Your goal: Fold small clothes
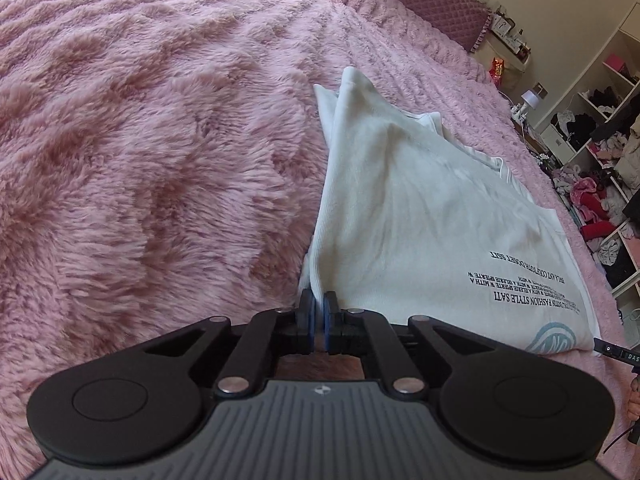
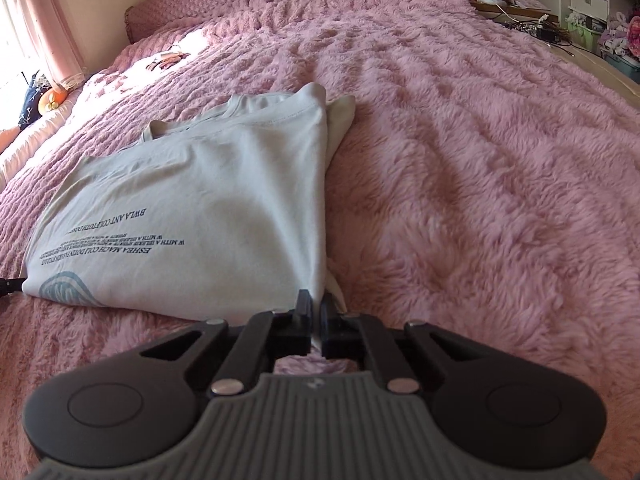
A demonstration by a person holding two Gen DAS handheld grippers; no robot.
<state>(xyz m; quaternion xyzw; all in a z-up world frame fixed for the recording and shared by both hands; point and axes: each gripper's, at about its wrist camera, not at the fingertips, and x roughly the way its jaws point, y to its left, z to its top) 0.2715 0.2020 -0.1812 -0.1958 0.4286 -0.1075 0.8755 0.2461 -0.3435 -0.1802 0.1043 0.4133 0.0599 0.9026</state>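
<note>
left gripper (image 1: pixel 319 312) pinches white t-shirt (image 1: pixel 420 216) corner | right gripper (image 2: pixel 316 314) clamps opposite corner (both lifted) | hem held taut, ready to fold over pink blanket (image 2: pixel 480 160)

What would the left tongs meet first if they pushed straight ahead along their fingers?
The left tongs are already shut on the edge of the white T-shirt, so going on would push into its raised fold; beyond that lies the pink fluffy blanket. Depth along the fold is hard to judge.
</note>
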